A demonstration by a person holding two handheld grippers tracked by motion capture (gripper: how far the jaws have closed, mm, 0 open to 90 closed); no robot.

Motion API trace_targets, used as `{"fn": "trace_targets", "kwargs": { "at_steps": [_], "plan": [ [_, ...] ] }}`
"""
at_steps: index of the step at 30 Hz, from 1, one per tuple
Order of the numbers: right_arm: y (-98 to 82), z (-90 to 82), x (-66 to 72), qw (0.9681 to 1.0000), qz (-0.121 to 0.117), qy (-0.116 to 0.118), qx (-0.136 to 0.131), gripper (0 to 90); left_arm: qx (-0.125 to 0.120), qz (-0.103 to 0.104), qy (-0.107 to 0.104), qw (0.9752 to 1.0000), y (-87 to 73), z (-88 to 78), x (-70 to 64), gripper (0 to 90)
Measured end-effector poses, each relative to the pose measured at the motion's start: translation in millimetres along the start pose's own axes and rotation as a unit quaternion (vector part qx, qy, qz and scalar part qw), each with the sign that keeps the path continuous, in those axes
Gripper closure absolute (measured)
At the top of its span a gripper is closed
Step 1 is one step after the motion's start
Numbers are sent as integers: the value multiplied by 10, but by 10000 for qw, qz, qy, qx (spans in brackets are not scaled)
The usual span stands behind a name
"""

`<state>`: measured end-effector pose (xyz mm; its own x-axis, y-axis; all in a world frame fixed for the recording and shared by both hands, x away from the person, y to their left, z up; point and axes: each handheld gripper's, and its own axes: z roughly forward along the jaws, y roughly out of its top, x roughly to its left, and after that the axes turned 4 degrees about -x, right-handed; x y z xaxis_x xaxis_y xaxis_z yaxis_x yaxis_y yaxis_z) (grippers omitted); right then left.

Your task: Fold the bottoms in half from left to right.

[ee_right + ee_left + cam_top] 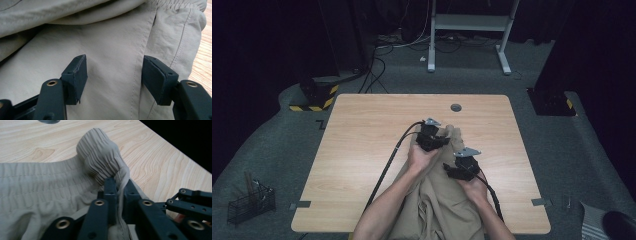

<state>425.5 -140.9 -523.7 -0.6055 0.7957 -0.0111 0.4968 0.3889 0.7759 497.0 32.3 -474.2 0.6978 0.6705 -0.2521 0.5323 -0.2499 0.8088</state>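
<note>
A pair of khaki trousers (439, 200) lies on the wooden table (362, 130), running from the middle towards the near edge. In the left gripper view its gathered elastic waistband (100, 155) bunches up just beyond the jaws, and my left gripper (119, 192) is shut on a fold of that fabric. In the high view the left gripper (430, 136) sits at the trousers' far end. My right gripper (461, 167) is to the right and nearer. Its jaws stand wide apart in the right gripper view, where the right gripper (113, 75) hovers open over flat fabric (112, 37) beside a seam.
A round grommet hole (456, 107) sits near the table's far edge. A black wire basket (251, 202) stands on the floor at the left. A white desk frame (469, 30) and loose cables (377, 65) lie beyond the table. Black cables trail from both grippers towards the near edge.
</note>
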Motion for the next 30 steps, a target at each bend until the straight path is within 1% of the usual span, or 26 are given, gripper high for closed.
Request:
{"fn": "trace_targets", "kwargs": {
  "at_steps": [2,3,4,5,6,7,8,9,10,12,13,14,15,16,17,18,19,20,22,23,24,25,26,28,29,30],
  "plan": [
    [0,0,0,10000,2,0,0,374,-32,101,9,9999,13,-62,-23,729],
    [0,0,0,10000,4,2,1,374,-68,113,15,9999,23,-104,-30,644],
    [0,0,0,10000,4,2,1,374,-133,85,40,9999,36,-166,-30,644],
    [0,0,0,10000,6,2,1,374,-203,58,14,9998,46,-265,-26,570],
    [0,0,0,10000,6,2,1,374,-203,58,14,9998,46,-265,-26,544],
    [1,0,0,10000,11,4,1,374,-228,71,22,9997,46,-323,-25,519],
    [1,0,-3,10000,6,7,-2,374,-249,130,62,9996,31,-445,-24,499],
    [1,0,-5,10000,8,13,-9,374,-277,101,48,9996,10,-511,-24,478],
    [1,0,-5,10000,8,13,-9,374,-277,101,48,9996,10,-511,-24,461],
    [-6,-14,-6,10000,73,-12,-4,370,-301,71,25,9995,-54,-631,-23,435],
    [-6,-14,-6,10000,73,-12,-4,370,-284,64,19,9996,-94,-683,-28,435],
    [-4,-39,4,9999,128,1,26,363,-281,81,13,9996,-192,-766,-44,415],
    [-4,-39,4,9999,128,1,26,363,-281,81,13,9996,-192,-766,-44,406],
    [-10,-92,22,9999,105,2,-14,363,-268,52,0,9996,-243,-797,-59,394],
    [-18,-121,29,10000,87,12,-25,363,-258,78,7,9996,-349,-844,-99,387],
    [-31,-146,32,10000,54,17,-26,363,-231,151,38,9996,-397,-865,-127,378],
    [-31,-146,32,10000,54,17,-26,363,-231,151,38,9996,-397,-865,-127,369],
    [-69,-199,38,10000,25,-14,-12,363,-211,224,78,9995,-443,-888,-161,360],
    [-95,-226,36,10000,45,-12,-8,363,-184,420,169,9988,-536,-930,-242,358],
    [-148,-265,38,10000,58,2,-11,367,-166,484,177,9985,-582,-947,-277,357],
    [-148,-265,38,10000,58,2,-11,367,-156,522,204,9983,-627,-954,-304,357],
    [-193,-277,54,10000,14,0,45,369,-51,581,334,9977,-699,-938,-322,363],
    [-210,-280,60,10000,35,18,32,376,28,566,410,9976,-727,-920,-317,374],
    [-215,-280,61,10000,55,16,11,375,85,553,459,9974,-749,-897,-305,396],
    [-214,-275,67,10000,69,11,0,375,147,536,471,9973,-763,-875,-293,429],
    [-202,-252,80,10000,68,-3,-24,374,177,542,497,9971,-770,-848,-283,518]
  ]
}}
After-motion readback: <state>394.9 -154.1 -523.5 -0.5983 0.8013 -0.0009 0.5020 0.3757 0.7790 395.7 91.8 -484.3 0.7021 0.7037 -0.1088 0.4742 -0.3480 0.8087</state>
